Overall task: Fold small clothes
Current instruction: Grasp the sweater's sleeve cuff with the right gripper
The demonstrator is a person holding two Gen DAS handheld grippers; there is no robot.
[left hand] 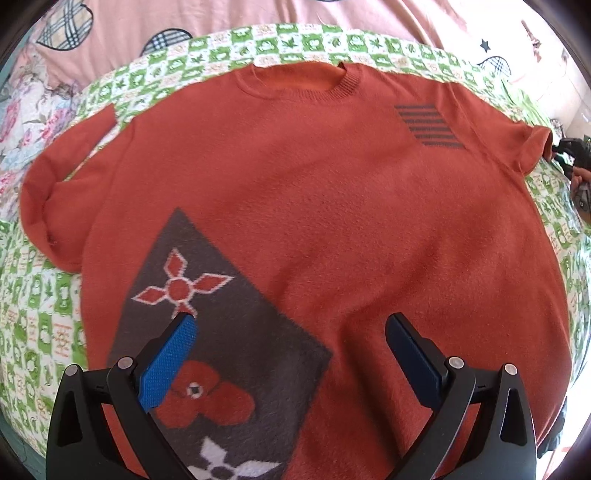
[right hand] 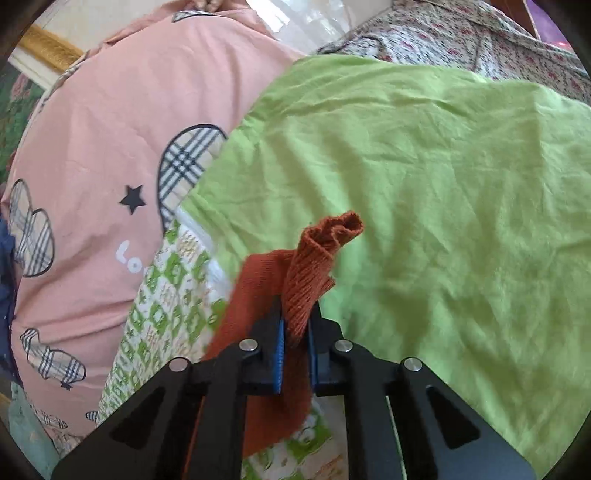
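Observation:
A rust-orange short-sleeved knit sweater (left hand: 314,206) lies spread flat, front up, on a green-and-white checked cloth (left hand: 48,332). It has a grey panel with flower shapes (left hand: 229,332) at the lower left and grey stripes (left hand: 428,125) on the chest. My left gripper (left hand: 291,332) is open and hovers over the sweater's lower part, holding nothing. My right gripper (right hand: 295,321) is shut on the ribbed cuff of the sweater's sleeve (right hand: 317,266), which stands up between the blue pads (right hand: 279,350). The right gripper also shows small at the right edge of the left wrist view (left hand: 569,155).
A pink quilt with plaid hearts and stars (right hand: 92,155) lies behind the checked cloth. A plain lime-green sheet (right hand: 443,203) spreads to the right. A small-flowered fabric (right hand: 461,33) lies at the far right, and another floral fabric (left hand: 22,110) at the left.

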